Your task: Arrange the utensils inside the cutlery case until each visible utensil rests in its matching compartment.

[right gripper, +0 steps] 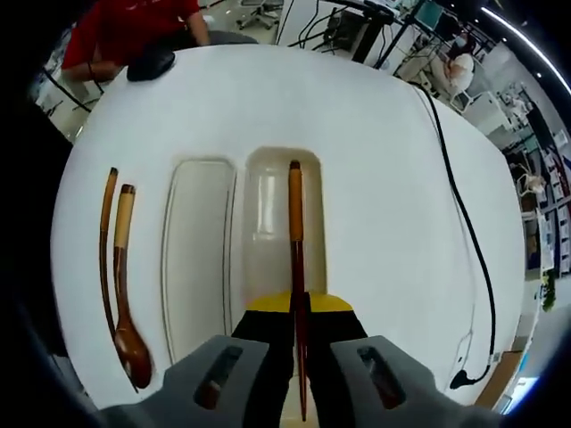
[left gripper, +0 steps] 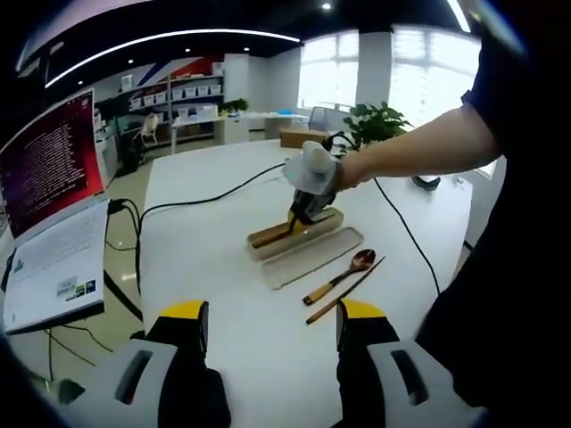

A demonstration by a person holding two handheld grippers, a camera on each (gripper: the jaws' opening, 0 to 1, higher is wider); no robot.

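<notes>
No readable text, label, brand or number anywhere; laptop screen [left gripper: 49,160] at the counter's edge crowded with pale lines on dark red, too small and blurred to make out; small stickers [left gripper: 76,288] on the laptop's palm rest likewise illegible

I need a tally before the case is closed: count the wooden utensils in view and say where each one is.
3. One chopstick is clamped in the right gripper over the case's open tray. The spoon and a second chopstick lie on the table beside the lid.
</notes>
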